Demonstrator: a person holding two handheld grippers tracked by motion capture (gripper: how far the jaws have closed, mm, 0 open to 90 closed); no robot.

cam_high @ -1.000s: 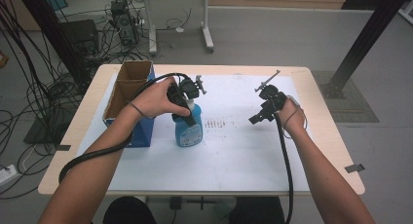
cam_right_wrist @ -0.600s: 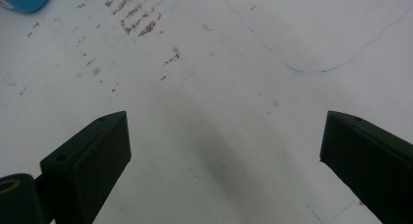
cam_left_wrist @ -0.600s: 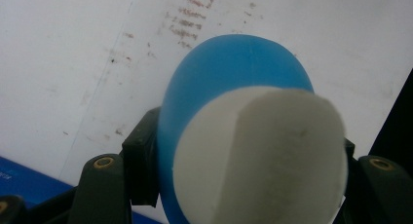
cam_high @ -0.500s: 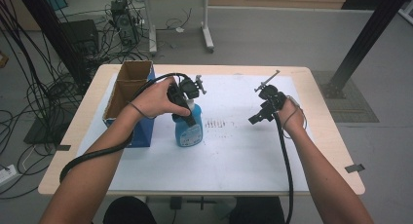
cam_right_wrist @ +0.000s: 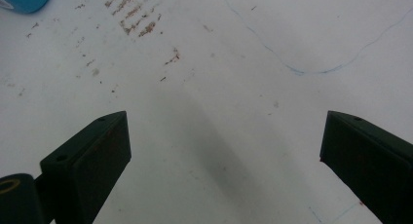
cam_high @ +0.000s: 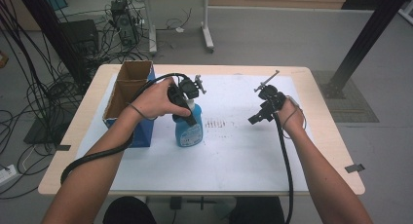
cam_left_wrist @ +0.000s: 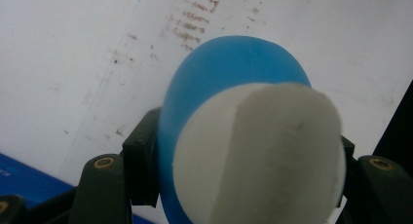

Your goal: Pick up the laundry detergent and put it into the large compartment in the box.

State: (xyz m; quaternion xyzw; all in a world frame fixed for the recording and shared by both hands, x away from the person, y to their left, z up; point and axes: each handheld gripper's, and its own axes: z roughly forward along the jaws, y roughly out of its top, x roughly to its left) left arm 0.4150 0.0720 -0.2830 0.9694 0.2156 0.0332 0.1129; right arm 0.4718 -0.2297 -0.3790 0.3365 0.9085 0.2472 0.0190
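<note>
Blue bottle (cam_high: 189, 130) upright on white surface (cam_high: 234, 156), left tongs (cam_left_wrist: 243, 151) clamped on its white cap, cardboard box (cam_high: 127, 95) just beside it, right tongs (cam_right_wrist: 224, 151) spread wide, holding nothing.

An open brown cardboard box (cam_high: 127, 95) and a blue plastic bottle (cam_high: 190, 131) block the table's left; the white mat (cam_high: 234, 151) rightward lies free.

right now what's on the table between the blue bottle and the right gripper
Nothing stands there: in the high view, the blue bottle and right gripper are parted by bare white sheet with faint brownish marks.
</note>
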